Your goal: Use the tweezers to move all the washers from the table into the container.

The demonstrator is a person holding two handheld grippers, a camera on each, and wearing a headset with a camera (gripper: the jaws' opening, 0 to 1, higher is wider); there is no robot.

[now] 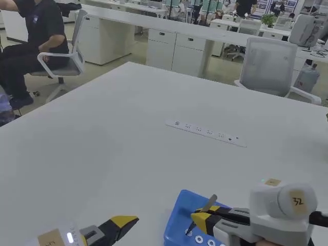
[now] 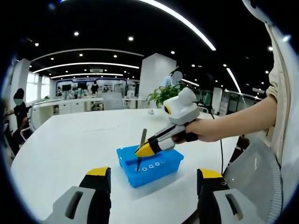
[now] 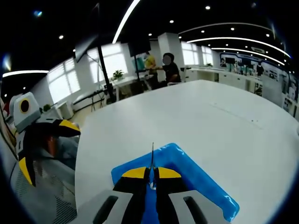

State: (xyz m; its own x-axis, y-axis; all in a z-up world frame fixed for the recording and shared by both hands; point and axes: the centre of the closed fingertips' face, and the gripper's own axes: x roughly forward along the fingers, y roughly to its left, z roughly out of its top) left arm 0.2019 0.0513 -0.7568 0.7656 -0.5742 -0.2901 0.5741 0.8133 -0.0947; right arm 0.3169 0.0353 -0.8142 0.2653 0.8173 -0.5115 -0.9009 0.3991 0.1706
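A blue container (image 1: 177,218) stands at the table's near edge, with several small washers (image 1: 199,239) on its floor. My right gripper (image 1: 201,218) is shut on grey tweezers (image 1: 207,204), which slant down into the container, their tips close above the washers. The left gripper view shows the container (image 2: 166,170), the washers (image 2: 152,165), the tweezers (image 2: 141,140) and the right gripper (image 2: 142,150). In the right gripper view the tweezers (image 3: 152,158) stick out from the shut right gripper (image 3: 152,173) over the container (image 3: 201,184). My left gripper (image 2: 152,179) is open and holds nothing, left of the container (image 1: 125,223).
A white power strip (image 1: 205,131) lies across the middle of the table (image 1: 102,148). A grey chair (image 1: 269,64) stands beyond the far edge. A person sits on a chair at the far left (image 1: 31,36). Desks and cabinets fill the room behind.
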